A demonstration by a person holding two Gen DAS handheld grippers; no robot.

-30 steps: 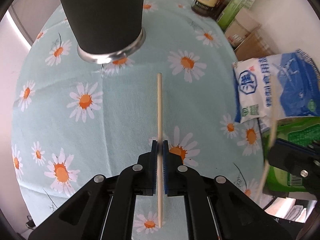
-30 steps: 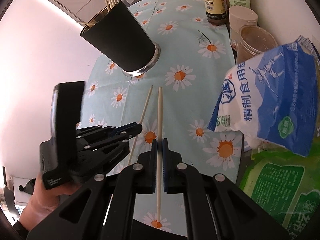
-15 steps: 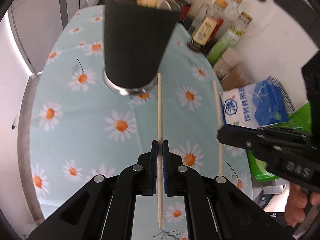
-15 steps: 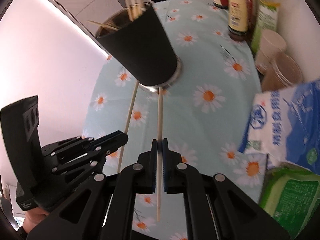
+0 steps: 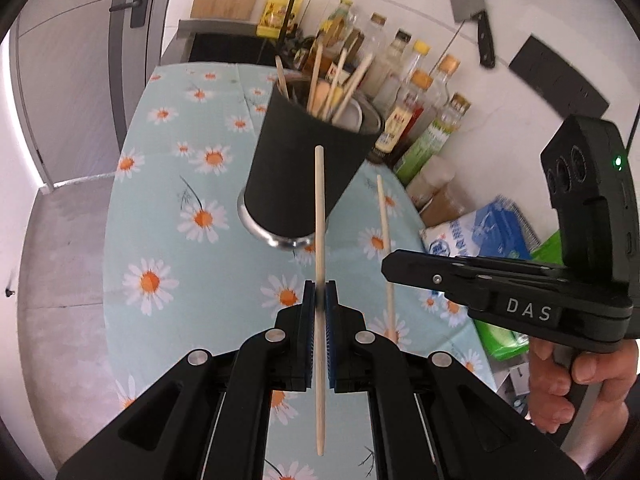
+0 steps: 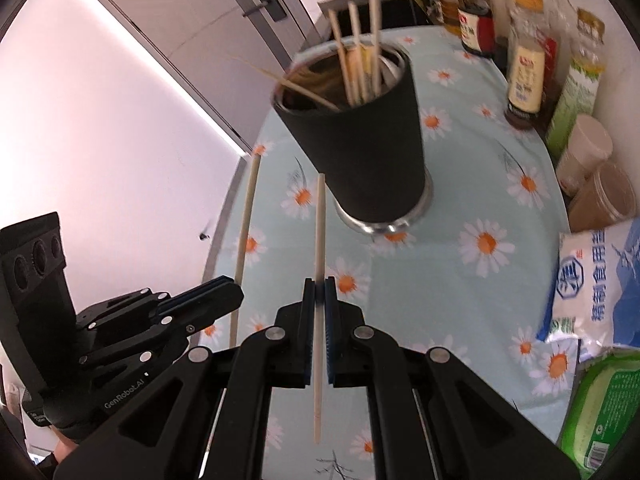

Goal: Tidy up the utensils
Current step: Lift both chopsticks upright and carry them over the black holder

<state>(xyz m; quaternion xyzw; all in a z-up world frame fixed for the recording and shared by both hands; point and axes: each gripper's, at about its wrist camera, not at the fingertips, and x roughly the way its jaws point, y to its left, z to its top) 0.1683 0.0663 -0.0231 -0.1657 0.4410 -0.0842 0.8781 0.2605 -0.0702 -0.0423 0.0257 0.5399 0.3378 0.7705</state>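
Note:
My left gripper (image 5: pixel 319 300) is shut on a wooden chopstick (image 5: pixel 319 216) whose tip stands before the black utensil cup (image 5: pixel 304 168). That cup holds several chopsticks and rests on the daisy-print tablecloth (image 5: pixel 180 280). My right gripper (image 6: pixel 319 296) is shut on a second chopstick (image 6: pixel 320 232), its tip just left of the cup (image 6: pixel 360 136). In the left wrist view the right gripper (image 5: pixel 390 266) with its chopstick (image 5: pixel 383 220) hangs to the right of the cup. In the right wrist view the left gripper (image 6: pixel 234 294) and its chopstick (image 6: pixel 248 216) are at the lower left.
Sauce and oil bottles (image 5: pixel 416 100) line the wall behind the cup. Two lidded jars (image 6: pixel 588 168), a blue-white salt bag (image 6: pixel 596 280) and a green packet (image 6: pixel 604 400) sit along the right edge. A cleaver (image 5: pixel 472 8) hangs on the wall. The table's edge (image 6: pixel 236 184) runs on the left.
Both grippers have risen and drawn back with their chopsticks. The cup's rim and the sticks inside it have come into view, and the two grippers now hang side by side.

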